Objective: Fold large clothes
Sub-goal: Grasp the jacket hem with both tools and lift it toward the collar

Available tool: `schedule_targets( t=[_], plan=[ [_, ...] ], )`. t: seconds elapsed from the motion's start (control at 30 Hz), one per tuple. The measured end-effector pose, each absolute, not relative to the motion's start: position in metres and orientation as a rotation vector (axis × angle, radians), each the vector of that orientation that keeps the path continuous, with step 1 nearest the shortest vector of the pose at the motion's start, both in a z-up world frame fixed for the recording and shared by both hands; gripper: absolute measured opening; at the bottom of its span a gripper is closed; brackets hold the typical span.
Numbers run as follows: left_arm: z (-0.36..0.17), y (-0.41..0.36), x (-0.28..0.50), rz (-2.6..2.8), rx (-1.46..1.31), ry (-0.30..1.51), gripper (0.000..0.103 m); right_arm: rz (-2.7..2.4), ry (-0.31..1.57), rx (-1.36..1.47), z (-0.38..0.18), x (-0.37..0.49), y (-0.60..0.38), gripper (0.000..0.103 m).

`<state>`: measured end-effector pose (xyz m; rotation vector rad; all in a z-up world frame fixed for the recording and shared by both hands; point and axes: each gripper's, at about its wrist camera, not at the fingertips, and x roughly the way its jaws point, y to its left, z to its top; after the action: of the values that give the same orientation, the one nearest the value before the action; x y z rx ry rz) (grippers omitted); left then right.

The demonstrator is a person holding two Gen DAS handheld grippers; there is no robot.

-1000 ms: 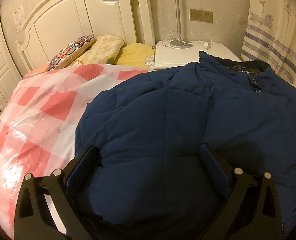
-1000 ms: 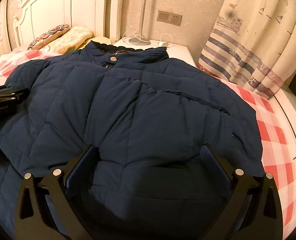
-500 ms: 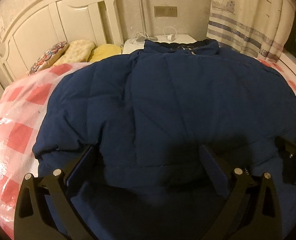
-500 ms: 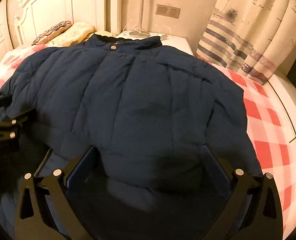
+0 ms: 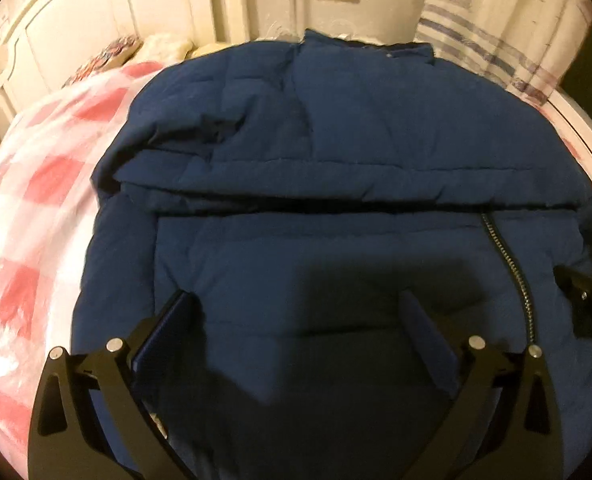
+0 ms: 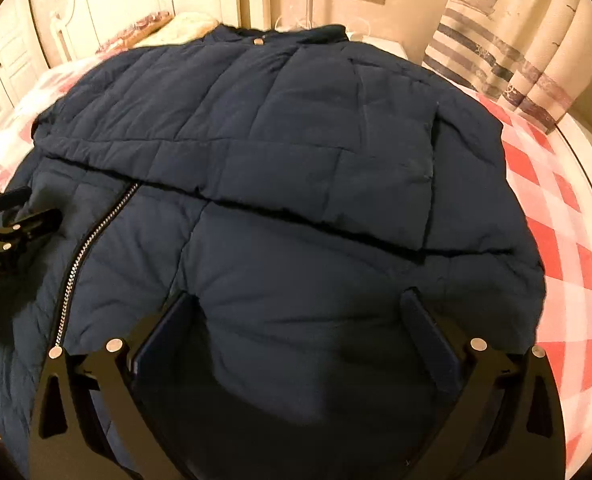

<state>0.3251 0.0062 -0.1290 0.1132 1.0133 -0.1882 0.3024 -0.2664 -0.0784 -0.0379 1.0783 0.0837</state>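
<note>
A large navy quilted jacket (image 5: 336, 152) lies on the bed, collar toward the headboard. Both sleeves are folded across its chest, their lower edge running side to side. It also fills the right wrist view (image 6: 280, 152). The silver zipper (image 5: 508, 264) shows on the lower front, and in the right wrist view (image 6: 84, 256). My left gripper (image 5: 296, 308) is open and empty just above the jacket's lower left part. My right gripper (image 6: 300, 308) is open and empty above the lower right part. Each gripper shows at the edge of the other's view.
The bed has a red and white checked cover (image 5: 36, 184), also seen on the right (image 6: 552, 216). Pillows (image 6: 160, 28) lie by the white headboard (image 5: 96, 12). A nightstand sits behind the collar. A striped curtain (image 6: 508, 52) hangs on the right.
Both grippers have pulled back toward the jacket's hem. The sleeves now lie folded across the chest, and the zipper on the lower front has come into view.
</note>
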Motion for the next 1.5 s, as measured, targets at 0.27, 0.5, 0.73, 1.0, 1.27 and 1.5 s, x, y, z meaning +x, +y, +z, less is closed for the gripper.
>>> schedule_targets(
  t=[0.27, 0.5, 0.73, 1.0, 1.27, 1.5],
  plan=[
    [-0.133, 0.062, 0.304, -0.101, 0.049, 1.009, 0.101, 0.014, 1.074, 0.0, -0.085, 0.26, -0.315, 0.099],
    [-0.116, 0.065, 0.284, -0.081, -0.012, 1.023, 0.1, -0.028, 1.029, 0.0, -0.066, 0.238, -0.31, 0.098],
    [-0.123, 0.003, 0.215, -0.295, 0.144, 1.009, 0.101, 0.175, 0.995, -0.163, -0.065, 0.193, -0.245, 0.098],
    [-0.112, 0.022, 0.189, -0.261, 0.129, 0.975, 0.101, 0.137, 0.988, -0.145, -0.068, 0.16, -0.239, 0.098],
    [-0.134, 0.046, 0.155, -0.265, 0.156, 0.988, 0.101, 0.246, 0.899, -0.163, -0.086, 0.102, -0.222, 0.099],
    [-0.111, 0.041, 0.134, -0.281, 0.148, 0.914, 0.1, 0.218, 0.866, -0.18, -0.061, 0.088, -0.211, 0.098]
  ],
)
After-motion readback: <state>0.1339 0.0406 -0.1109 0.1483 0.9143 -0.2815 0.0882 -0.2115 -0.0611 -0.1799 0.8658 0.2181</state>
